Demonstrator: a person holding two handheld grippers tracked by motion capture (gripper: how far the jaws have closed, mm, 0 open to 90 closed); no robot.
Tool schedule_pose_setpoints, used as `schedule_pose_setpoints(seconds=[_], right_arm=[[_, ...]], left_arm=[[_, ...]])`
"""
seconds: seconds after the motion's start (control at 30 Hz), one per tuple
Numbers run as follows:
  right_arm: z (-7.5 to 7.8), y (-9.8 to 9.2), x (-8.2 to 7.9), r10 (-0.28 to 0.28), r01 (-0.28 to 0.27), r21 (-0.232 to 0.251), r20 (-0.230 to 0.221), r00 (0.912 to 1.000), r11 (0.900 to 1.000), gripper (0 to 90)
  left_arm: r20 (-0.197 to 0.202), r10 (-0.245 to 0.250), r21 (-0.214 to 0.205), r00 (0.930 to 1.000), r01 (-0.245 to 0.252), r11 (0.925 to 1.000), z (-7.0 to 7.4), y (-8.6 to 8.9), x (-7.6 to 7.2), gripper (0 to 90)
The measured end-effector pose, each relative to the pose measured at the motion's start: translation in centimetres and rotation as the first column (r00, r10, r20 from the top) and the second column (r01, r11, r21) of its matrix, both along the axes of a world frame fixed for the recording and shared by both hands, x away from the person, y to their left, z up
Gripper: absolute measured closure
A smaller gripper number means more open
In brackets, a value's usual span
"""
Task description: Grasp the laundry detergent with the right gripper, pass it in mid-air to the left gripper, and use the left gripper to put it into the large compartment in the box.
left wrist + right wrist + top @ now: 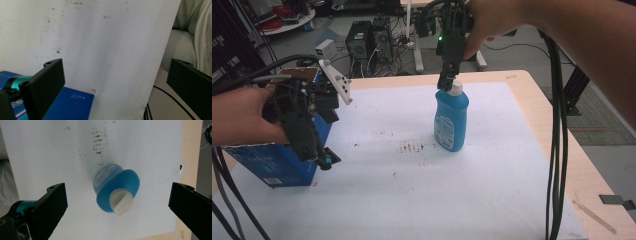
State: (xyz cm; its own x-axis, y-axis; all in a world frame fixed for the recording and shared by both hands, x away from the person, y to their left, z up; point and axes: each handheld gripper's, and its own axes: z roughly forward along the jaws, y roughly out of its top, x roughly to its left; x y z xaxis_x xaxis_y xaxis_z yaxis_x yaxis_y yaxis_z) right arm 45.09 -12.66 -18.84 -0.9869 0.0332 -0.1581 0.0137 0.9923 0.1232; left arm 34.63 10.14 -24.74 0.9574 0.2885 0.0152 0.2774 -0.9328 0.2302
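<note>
Nearest, w/ the blue bottle (451,120) taken as landmark: the left gripper (324,159) is held well to its left, over a blue box (277,162), jaws spread wide & nothing between them. The bottle is stood upright mid-way on the white sheet (422,200), just past a brown smudge (414,146). Directly above its white cap (121,202) the right gripper (446,82) is poised, jaws released, 1 either side, apart from it. If closed off-centre, the cap could be nudged & the bottle tipped.
</note>
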Motion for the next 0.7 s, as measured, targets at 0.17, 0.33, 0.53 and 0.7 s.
schedule_pose_setpoints(seconds=[0.17,0.33,0.53,0.7], right_arm=[[0.3,-1.9,-0.2,-0.082,0.082,0.027,0.011,0.9965,0.9963,1.3],[0.0,-2.8,-0.3,-0.121,0.121,0.031,0.002,0.9927,0.9922,1.3],[-0.5,-4.3,-0.5,-0.207,0.208,0.053,-0.022,0.9781,0.9767,1.4],[-0.8,-5.0,-0.6,-0.298,0.3,0.081,-0.046,0.9536,0.9504,1.4]], left_arm=[[0.002,-0.005,0.002,1.0,0.005,1.0,-0.2,-0.2,0.3,1.7],[0.007,-0.005,0.002,1.0,0.005,1.0,-0.3,-0.3,0.4,1.7],[0.005,-0.012,-0.003,0.9999,0.012,0.9999,-0.4,-0.7,0.8,1.7],[0.004,-0.017,-0.006,0.9998,0.017,0.9998,-0.4,-1.0,1.0,1.7]])
